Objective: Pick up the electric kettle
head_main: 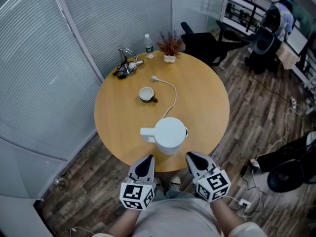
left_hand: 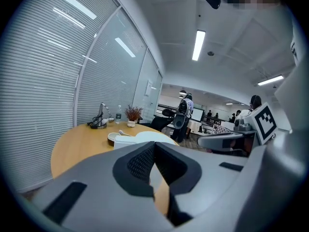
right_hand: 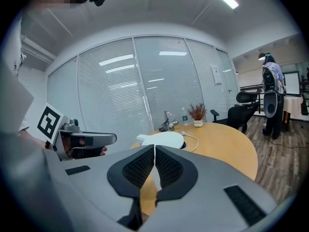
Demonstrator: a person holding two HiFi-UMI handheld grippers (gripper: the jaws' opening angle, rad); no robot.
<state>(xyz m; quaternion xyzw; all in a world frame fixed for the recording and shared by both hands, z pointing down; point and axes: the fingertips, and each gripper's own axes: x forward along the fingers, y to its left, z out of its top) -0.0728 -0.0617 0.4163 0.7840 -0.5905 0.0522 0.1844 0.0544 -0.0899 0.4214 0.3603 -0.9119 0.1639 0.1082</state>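
The white electric kettle (head_main: 170, 135) stands near the front edge of the round wooden table (head_main: 207, 102), its handle (head_main: 147, 132) pointing left. Its white cord (head_main: 172, 95) runs back across the table to a loose plug (head_main: 154, 78). My left gripper (head_main: 147, 159) is just in front of the table edge, below the handle, jaws shut and empty. My right gripper (head_main: 190, 156) is beside it on the right, also shut and empty. The left gripper view shows the kettle (left_hand: 145, 136) past the shut left gripper (left_hand: 154, 147). The right gripper view shows the kettle (right_hand: 164, 139) beyond the shut right gripper (right_hand: 154, 149).
A cup (head_main: 146, 94) sits mid-table behind the kettle. At the far rim are a metal stand (head_main: 126, 65), a water bottle (head_main: 148, 44) and a small potted plant (head_main: 170, 47). Black office chairs (head_main: 207, 43) stand behind; cables and a power strip (head_main: 245, 204) lie on the floor.
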